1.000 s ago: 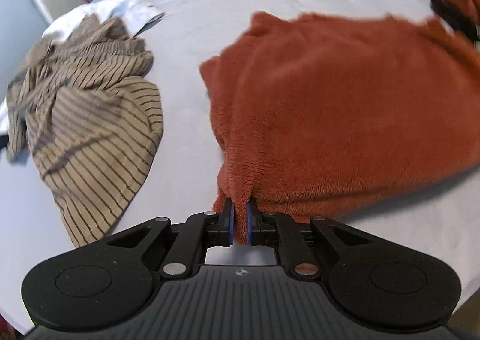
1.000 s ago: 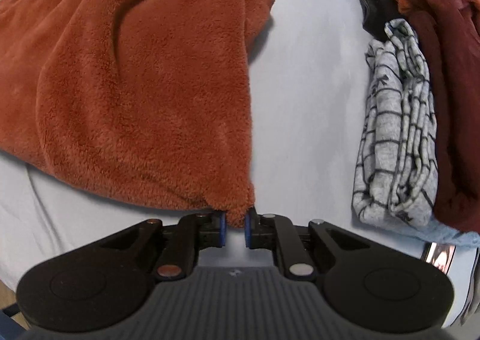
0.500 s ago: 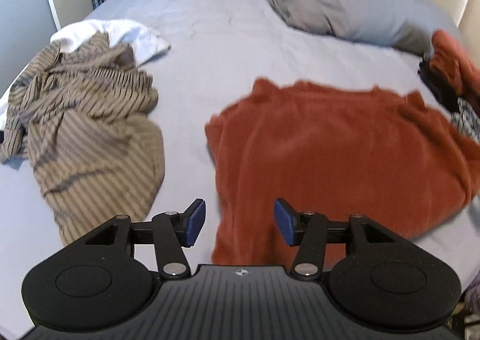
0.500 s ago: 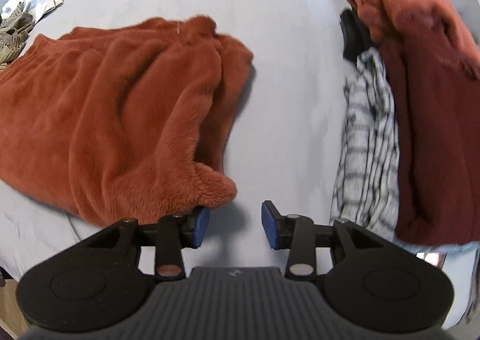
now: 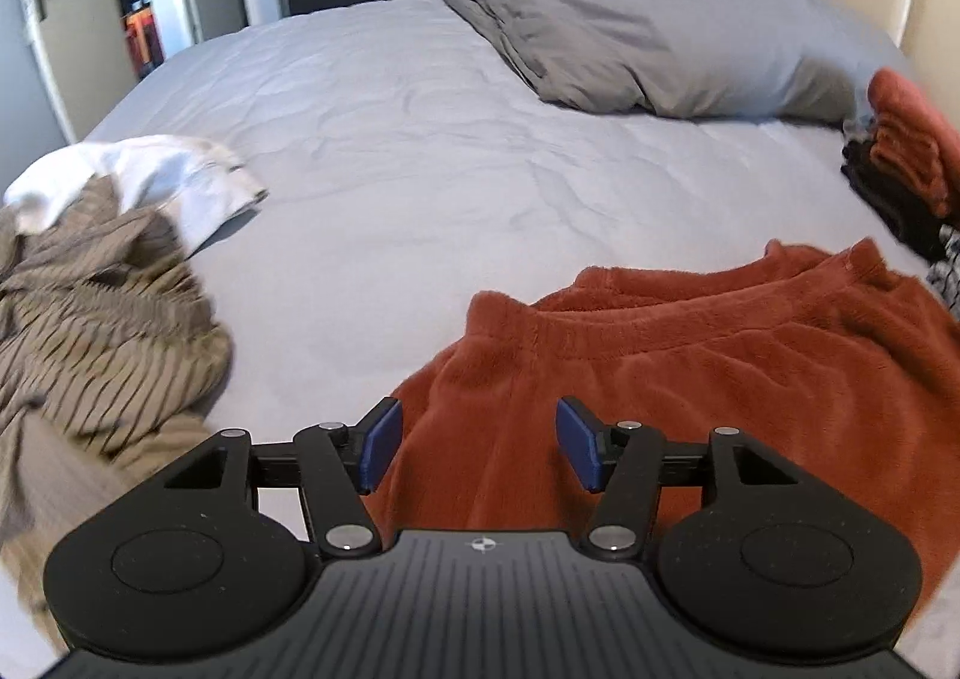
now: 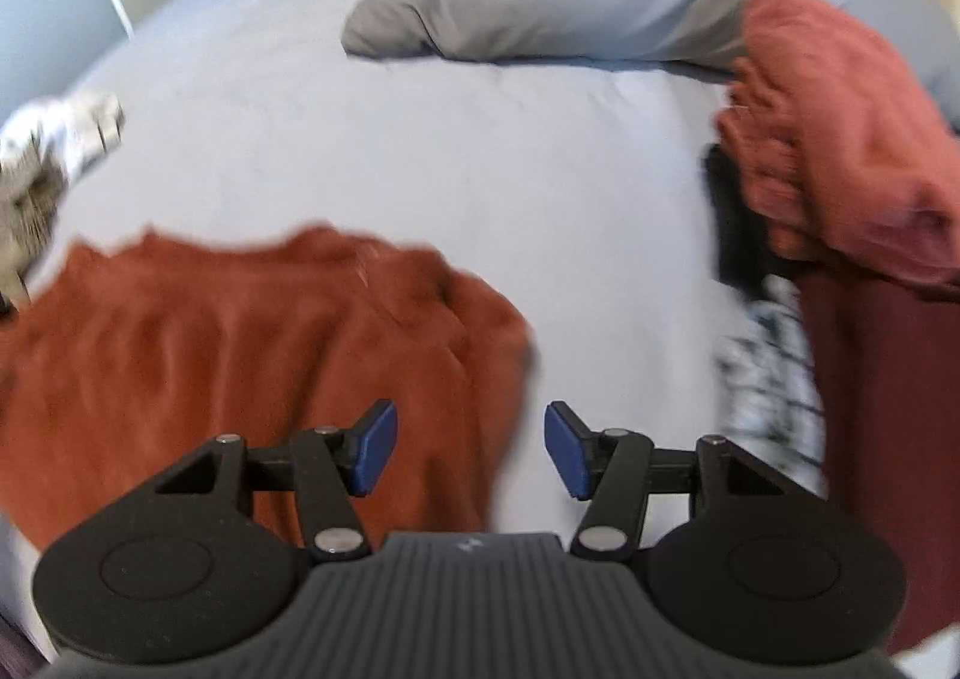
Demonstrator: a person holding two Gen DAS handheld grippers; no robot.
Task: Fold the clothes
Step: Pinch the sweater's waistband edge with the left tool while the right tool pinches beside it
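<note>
Fluffy rust fleece (image 5: pixel 690 373) lies folded on smooth grey sheet (image 5: pixel 420 169); both claws opening, empty

My left view is sharp under soft, even daylight, with faint shadows on the bed (image 5: pixel 420 151). My right view smears with motion blur across the rust fleece (image 6: pixel 240 331). Both bow at the edges.
</note>
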